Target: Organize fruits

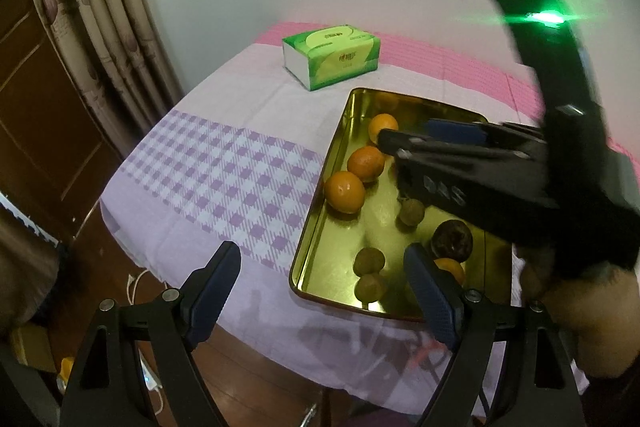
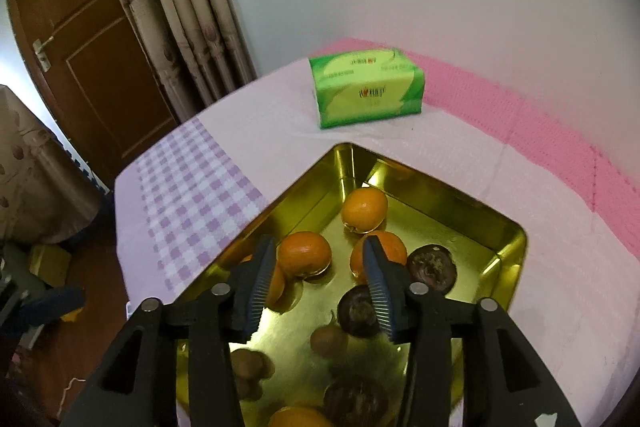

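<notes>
A gold metal tray point(image 1: 340, 239) point(image 2: 508, 247) on the cloth-covered table holds oranges, dark purple-brown round fruits and small brown fruits. Three oranges point(image 1: 344, 191) line its left side. My right gripper point(image 2: 320, 241) point(image 1: 394, 147) hovers over the tray, its jaws apart. An orange point(image 2: 304, 253) shows in the gap below them with neither pad touching it; another orange point(image 2: 384, 247) sits half hidden behind the right finger. My left gripper point(image 1: 322, 253) stands wide open and empty over the tray's near left corner. A dark fruit point(image 1: 452, 239) lies just beyond its right finger.
A green tissue pack point(image 1: 331, 55) point(image 2: 366, 91) lies on the table behind the tray. Checked purple cloth point(image 1: 224, 171) covers the table left of the tray. Curtains point(image 1: 108, 27) and a brown door point(image 2: 92, 67) stand to the left. A person's hand point(image 1: 580, 307) holds the right gripper.
</notes>
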{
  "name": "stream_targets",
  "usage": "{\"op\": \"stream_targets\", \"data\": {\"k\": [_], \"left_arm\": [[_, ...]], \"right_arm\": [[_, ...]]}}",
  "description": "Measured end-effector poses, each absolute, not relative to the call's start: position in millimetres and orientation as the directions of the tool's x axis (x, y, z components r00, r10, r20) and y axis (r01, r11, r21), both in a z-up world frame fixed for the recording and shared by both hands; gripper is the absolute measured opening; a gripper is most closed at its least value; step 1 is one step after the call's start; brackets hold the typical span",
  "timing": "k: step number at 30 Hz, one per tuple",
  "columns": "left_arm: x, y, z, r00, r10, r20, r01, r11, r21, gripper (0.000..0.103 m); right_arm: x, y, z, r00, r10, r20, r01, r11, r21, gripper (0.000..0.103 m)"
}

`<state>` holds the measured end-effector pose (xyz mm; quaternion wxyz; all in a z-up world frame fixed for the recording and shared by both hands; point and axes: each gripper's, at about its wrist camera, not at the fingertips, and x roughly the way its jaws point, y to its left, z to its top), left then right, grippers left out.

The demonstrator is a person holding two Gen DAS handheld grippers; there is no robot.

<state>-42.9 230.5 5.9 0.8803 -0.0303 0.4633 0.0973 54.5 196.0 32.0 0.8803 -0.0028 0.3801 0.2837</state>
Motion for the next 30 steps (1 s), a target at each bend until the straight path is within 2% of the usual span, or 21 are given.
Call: {"op": "stream_targets", "data": {"k": [1, 4, 13, 22, 26, 30], "left_arm": [[-43, 230, 7, 0.556, 0.145, -0.818, -0.198, 0.979, 0.039, 0.084], [-46, 228, 10, 0.571, 0.151, -0.807, -0.197, 0.979, 0.044, 0.084], [-63, 213, 34, 0.671, 0.215, -0.710, -0.194, 0.974, 0.112, 0.085], [-86, 203, 62, 0.740, 0.252, -0.623, -0.225, 0.966, 0.124, 0.086], [-100, 203, 81, 0.774, 0.276, -0.570, -0.258, 0.959, 0.116, 0.088], [-119, 207, 104, 0.816, 0.284, -0.503, -0.281, 0.956, 0.083, 0.097]], "right_arm": [[46, 191, 37, 0.572, 0.493, -0.656, -0.498, 0.844, 0.200, 0.058], [19, 173, 50, 0.643, 0.467, -0.607, -0.475, 0.865, 0.162, 0.074], [-57, 115, 88, 0.848, 0.294, -0.442, -0.302, 0.952, 0.053, 0.099], [-121, 81, 115, 0.945, 0.139, -0.297, -0.160, 0.986, -0.045, 0.102], [-136, 67, 117, 0.949, 0.118, -0.291, -0.134, 0.990, -0.038, 0.102], [-148, 57, 119, 0.949, 0.124, -0.291, -0.135, 0.991, -0.018, 0.102]]}}
